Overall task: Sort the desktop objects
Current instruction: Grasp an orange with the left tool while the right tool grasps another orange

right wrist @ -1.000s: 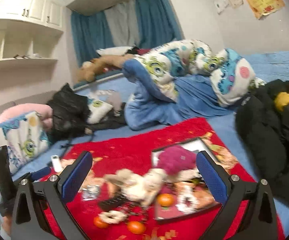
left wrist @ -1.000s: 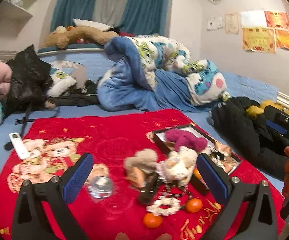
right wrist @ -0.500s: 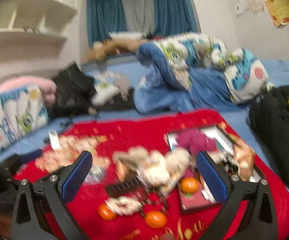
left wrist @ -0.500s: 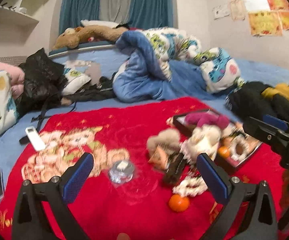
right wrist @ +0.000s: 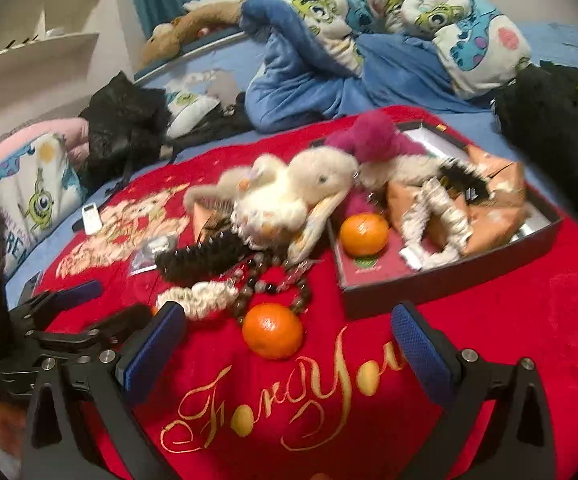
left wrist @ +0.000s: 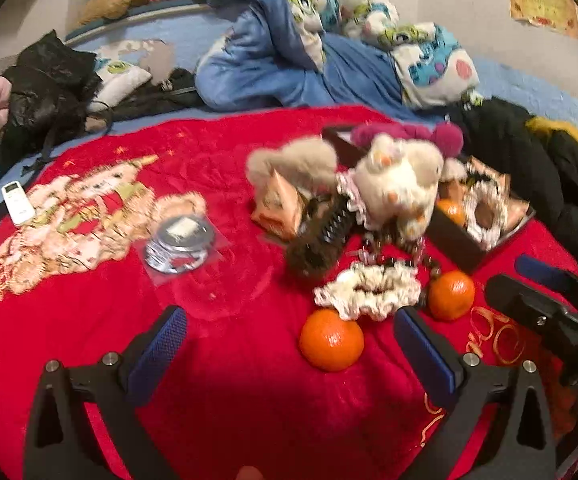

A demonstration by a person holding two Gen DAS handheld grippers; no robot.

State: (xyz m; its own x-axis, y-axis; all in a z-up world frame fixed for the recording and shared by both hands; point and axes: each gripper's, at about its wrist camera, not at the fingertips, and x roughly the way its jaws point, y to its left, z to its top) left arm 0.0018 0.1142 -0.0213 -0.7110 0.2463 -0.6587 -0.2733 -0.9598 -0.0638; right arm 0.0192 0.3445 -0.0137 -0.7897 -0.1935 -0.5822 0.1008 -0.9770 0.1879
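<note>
In the left wrist view, the left gripper is seen held with its jaws wide apart and empty above the red blanket; an orange lies between the fingertips toward three o'clock, with a white scrunchie just beyond it at one o'clock. In the right wrist view, the right gripper is likewise spread apart and empty, a second orange resting just above its centre at twelve o'clock, while a third orange is seen inside the dark tray at one o'clock.
</note>
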